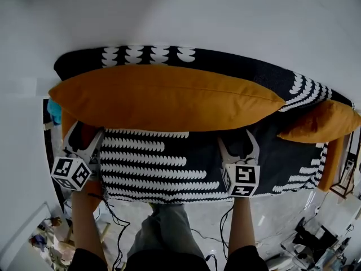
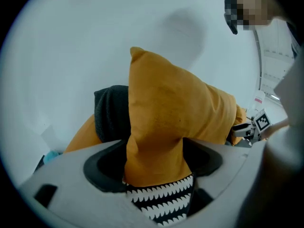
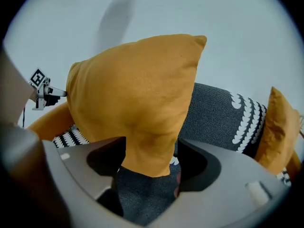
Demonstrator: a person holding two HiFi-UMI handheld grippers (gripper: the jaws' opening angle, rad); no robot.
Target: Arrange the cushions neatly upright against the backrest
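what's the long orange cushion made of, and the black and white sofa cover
Long orange cushion: looks like matte woven fabric, maybe cotton or faux suede; soft creases, no shine. Sofa cover: seems a dark, speckled woven cloth with white scallop rows, printed or woven in, I cannot tell.

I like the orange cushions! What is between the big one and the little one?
Just the sofa's dark backrest with white marks, between the big cushion and the little cushion; the right gripper view shows it.
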